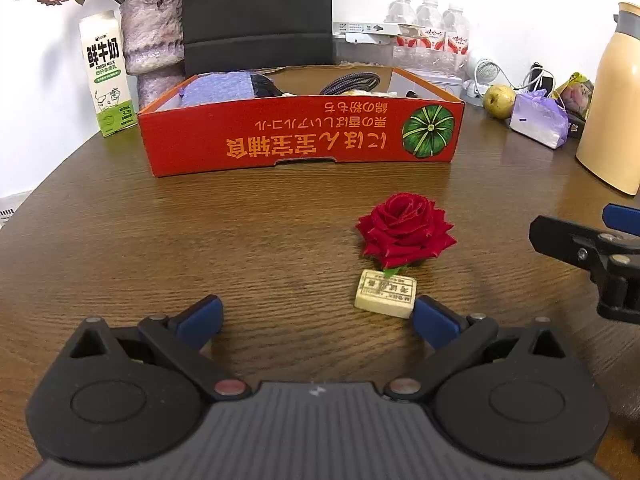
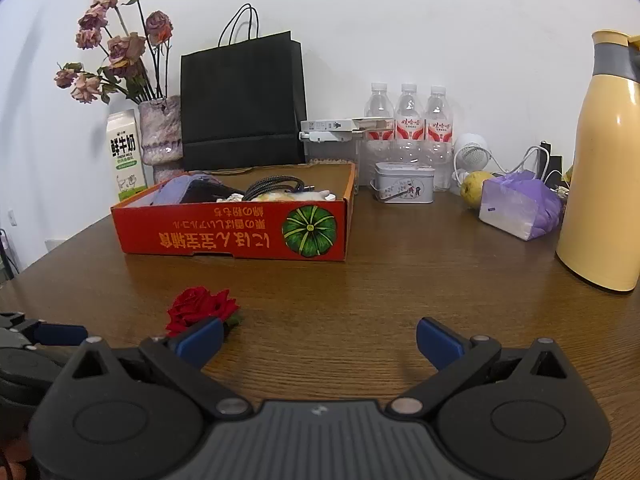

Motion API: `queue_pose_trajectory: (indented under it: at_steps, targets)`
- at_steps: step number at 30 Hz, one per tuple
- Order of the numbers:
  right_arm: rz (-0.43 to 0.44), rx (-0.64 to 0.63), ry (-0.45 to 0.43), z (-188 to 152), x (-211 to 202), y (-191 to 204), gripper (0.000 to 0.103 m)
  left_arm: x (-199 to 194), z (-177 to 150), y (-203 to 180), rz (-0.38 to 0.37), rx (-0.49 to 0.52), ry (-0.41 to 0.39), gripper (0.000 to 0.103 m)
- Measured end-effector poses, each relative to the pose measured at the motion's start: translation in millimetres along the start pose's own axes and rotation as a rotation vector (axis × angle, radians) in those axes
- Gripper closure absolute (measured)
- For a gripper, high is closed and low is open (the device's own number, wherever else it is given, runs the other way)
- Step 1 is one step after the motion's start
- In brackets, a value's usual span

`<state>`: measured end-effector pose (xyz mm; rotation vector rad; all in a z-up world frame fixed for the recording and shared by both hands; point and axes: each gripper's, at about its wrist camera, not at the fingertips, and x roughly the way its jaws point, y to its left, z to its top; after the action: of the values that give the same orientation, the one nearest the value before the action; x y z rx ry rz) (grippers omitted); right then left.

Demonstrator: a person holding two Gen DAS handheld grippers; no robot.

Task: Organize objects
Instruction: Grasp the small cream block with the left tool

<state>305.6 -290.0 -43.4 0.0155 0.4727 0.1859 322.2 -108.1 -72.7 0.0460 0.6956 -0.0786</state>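
A red rose head (image 1: 405,230) lies on the brown wooden table (image 1: 200,240), with a small cream eraser block (image 1: 385,293) just in front of it. My left gripper (image 1: 318,322) is open, low over the table; its right fingertip sits beside the eraser. Farther back stands a red cardboard tray (image 1: 304,136) holding a purple cloth, a cable and other items. In the right wrist view the rose (image 2: 200,307) lies left of my open right gripper (image 2: 320,342), and the tray (image 2: 232,228) stands behind. The right gripper also shows at the left view's right edge.
Along the back stand a milk carton (image 2: 125,156), a vase of dried roses (image 2: 160,132), a black paper bag (image 2: 242,108), water bottles (image 2: 408,120), a tin (image 2: 404,188), a pear (image 2: 474,188), a purple tissue pack (image 2: 518,210) and a yellow thermos (image 2: 604,168).
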Motion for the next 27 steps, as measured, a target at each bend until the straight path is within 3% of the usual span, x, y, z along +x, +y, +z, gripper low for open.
queue_pose_trajectory:
  at_steps: [7, 8, 9, 10, 11, 12, 14, 21, 27]
  targets:
    - [0.0, 0.002, 0.007, -0.2, 0.6, -1.1, 0.0, 5.3, 6.5, -2.9, -0.006, 0.004, 0.003, 0.003]
    - [0.0, 0.002, 0.009, -0.2, 1.0, -1.0, 0.0, 4.3, 6.4, -2.9, -0.012, 0.005, -0.007, 0.015]
    - [0.0, 0.002, 0.011, -0.2, 1.7, -0.8, 0.0, 1.6, 6.4, -3.5, -0.021, 0.011, -0.026, 0.036]
    - [-0.001, 0.0, 0.014, -0.3, 2.4, -0.4, 0.0, -0.6, 6.9, -4.1, -0.034, 0.014, -0.038, 0.046]
    - [-0.002, -0.001, 0.016, -0.5, 3.1, -0.1, 0.0, -2.2, 7.4, -3.2, -0.054, 0.011, -0.044, 0.068]
    - [-0.003, -0.003, 0.019, -0.7, 3.8, 0.1, 0.0, -3.4, 7.9, -1.4, -0.087, 0.003, -0.046, 0.072]
    - [-0.005, -0.005, 0.024, -0.9, 5.0, 0.6, 0.0, -3.9, 8.9, 1.8, -0.117, -0.013, -0.043, 0.072]
    - [-0.012, -0.015, 0.036, -2.8, 8.5, 2.2, 0.0, -9.1, 11.0, 8.6, -0.115, -0.024, -0.076, 0.072]
    - [-0.012, -0.028, 0.047, -4.0, 10.6, 3.8, 0.0, -13.8, 14.1, 22.6, -0.078, -0.028, -0.115, 0.072]
